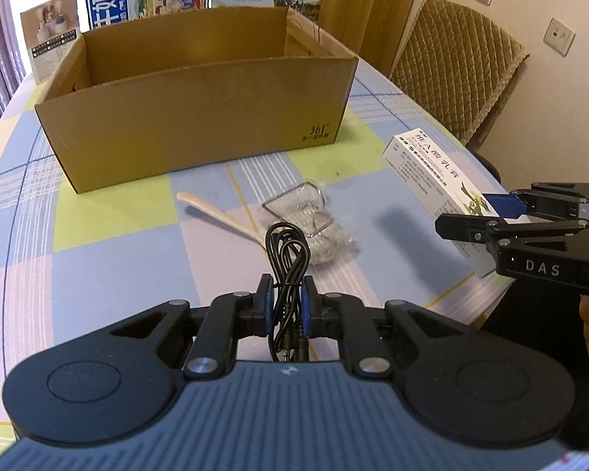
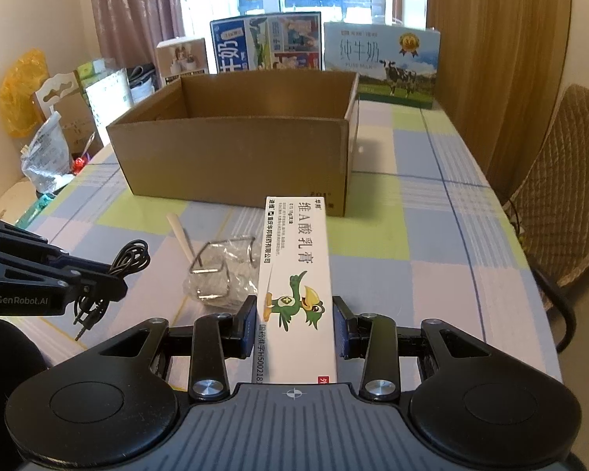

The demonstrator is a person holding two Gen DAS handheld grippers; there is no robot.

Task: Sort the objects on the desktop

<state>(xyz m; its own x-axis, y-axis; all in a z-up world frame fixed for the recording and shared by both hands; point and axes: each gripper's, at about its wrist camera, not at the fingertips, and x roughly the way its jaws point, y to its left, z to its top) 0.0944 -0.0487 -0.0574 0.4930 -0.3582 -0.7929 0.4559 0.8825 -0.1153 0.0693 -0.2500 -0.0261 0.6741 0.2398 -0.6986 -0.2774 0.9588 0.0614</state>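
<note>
My left gripper (image 1: 286,288) is shut on a coiled black audio cable (image 1: 288,251), whose plug hangs down between the fingers. In the right wrist view the left gripper (image 2: 98,278) comes in from the left with the cable (image 2: 127,261). My right gripper (image 2: 294,314) is shut on a long white ointment box (image 2: 294,259) with a green cartoon bird, held a little above the table. The left wrist view shows the right gripper (image 1: 487,212) and the ointment box (image 1: 424,172) at the right. An open cardboard box (image 1: 200,129) (image 2: 235,157) stands ahead of both.
On the checked tablecloth (image 1: 110,267) lie a cream plastic spoon (image 1: 216,212) (image 2: 180,235) and a plastic-wrapped wire holder (image 1: 314,219) (image 2: 224,271). Milk cartons (image 2: 381,62) stand behind the cardboard box. A padded chair (image 1: 455,62) is at the right, and bags (image 2: 47,149) clutter the left.
</note>
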